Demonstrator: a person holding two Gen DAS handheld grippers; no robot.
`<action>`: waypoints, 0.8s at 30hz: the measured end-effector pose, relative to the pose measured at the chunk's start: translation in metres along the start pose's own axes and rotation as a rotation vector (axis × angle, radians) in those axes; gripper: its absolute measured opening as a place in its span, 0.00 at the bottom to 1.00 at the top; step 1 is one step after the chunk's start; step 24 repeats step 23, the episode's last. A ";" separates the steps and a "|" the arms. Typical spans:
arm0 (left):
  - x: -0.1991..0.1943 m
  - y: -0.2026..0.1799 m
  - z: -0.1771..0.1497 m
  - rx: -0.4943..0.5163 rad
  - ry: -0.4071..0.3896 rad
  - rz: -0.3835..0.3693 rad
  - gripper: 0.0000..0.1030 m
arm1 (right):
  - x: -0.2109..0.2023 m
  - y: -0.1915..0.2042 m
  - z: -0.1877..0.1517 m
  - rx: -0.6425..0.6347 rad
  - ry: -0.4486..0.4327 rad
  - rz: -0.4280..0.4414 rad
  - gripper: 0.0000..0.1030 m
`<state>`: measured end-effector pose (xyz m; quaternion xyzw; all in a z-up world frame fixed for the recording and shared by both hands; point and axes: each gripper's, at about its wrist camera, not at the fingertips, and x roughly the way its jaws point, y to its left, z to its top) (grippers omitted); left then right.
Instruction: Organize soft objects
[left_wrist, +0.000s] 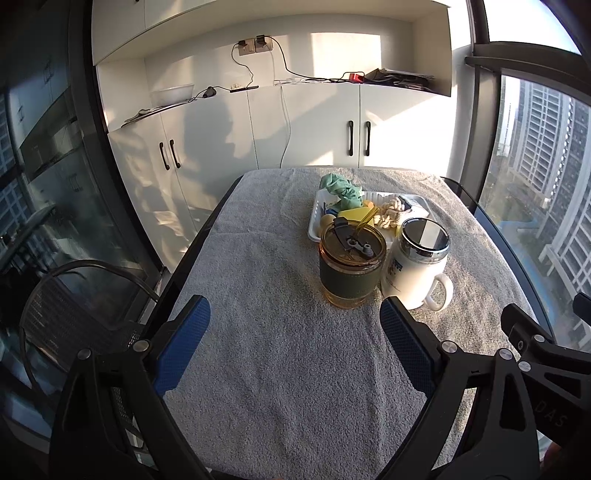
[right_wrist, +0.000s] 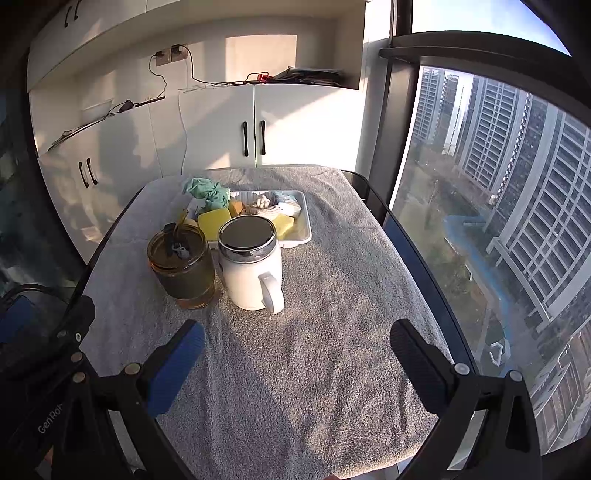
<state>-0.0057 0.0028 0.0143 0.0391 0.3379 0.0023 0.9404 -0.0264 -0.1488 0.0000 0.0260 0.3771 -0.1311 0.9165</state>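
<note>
A white tray (left_wrist: 314, 218) (right_wrist: 303, 206) at the far side of the towel-covered table holds soft things: a crumpled green cloth (left_wrist: 341, 190) (right_wrist: 207, 192), yellow sponges (left_wrist: 352, 214) (right_wrist: 214, 220), a white knotted rope (left_wrist: 391, 210) (right_wrist: 262, 201) and a folded pale cloth (right_wrist: 288, 205). My left gripper (left_wrist: 295, 314) is open and empty above the near towel. My right gripper (right_wrist: 297, 338) is open and empty too, in front of the mug.
An amber glass cup with a green sleeve and lid (left_wrist: 351, 271) (right_wrist: 183, 271) and a white lidded mug (left_wrist: 417, 269) (right_wrist: 253, 269) stand in front of the tray. White cabinets (left_wrist: 258, 129) stand behind the table, a window (right_wrist: 498, 184) to the right, a wire chair (left_wrist: 74, 317) to the left.
</note>
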 end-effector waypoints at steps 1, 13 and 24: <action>0.000 0.000 0.000 0.001 -0.001 -0.003 0.91 | 0.000 0.000 0.000 -0.001 -0.001 -0.001 1.00; 0.000 0.000 -0.001 -0.017 0.003 -0.016 0.91 | -0.001 0.000 0.000 0.000 -0.004 0.003 1.00; 0.003 0.000 -0.002 -0.005 -0.008 -0.028 0.91 | -0.001 -0.002 -0.001 -0.002 0.000 0.001 1.00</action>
